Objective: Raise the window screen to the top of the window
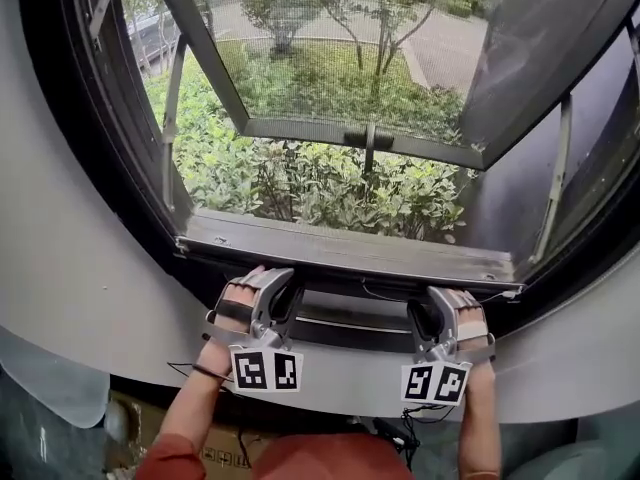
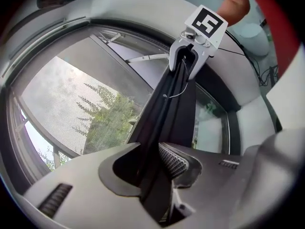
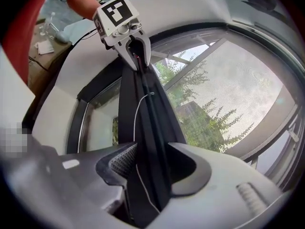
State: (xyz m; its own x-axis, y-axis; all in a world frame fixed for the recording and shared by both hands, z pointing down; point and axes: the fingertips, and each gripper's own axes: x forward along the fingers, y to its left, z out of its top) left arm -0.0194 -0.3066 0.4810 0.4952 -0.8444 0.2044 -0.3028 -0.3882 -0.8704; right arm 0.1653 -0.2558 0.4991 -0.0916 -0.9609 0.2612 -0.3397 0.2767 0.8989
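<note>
Window, screen at bottom, grasp step. Left frame edge (image 1: 95, 158): curved, dark, close beside the opening. Left hand-held gripper (image 2: 150, 151): low at the opening's foot, jaws apart and straddling the screen's bar (image 1: 350, 334), a gap showing on one side, not clamped. Bar: dark, level, lying just under the grey sill rail (image 1: 350, 251), a thin wire trailing along it; by this the screen appeared not yet raised. Sash (image 1: 350, 133): swung outward above, its lower edge over the middle of the opening. Right hand-held gripper (image 3: 150, 151): likewise astride the bar, jaws apart, one ribbed pad near the bar, no grip. Next move, as judged: close both on the bar and lift evenly so it stays level. Room: opening clear upward between the side frames; the sill rail close overhead looked the first edge to pass.
</note>
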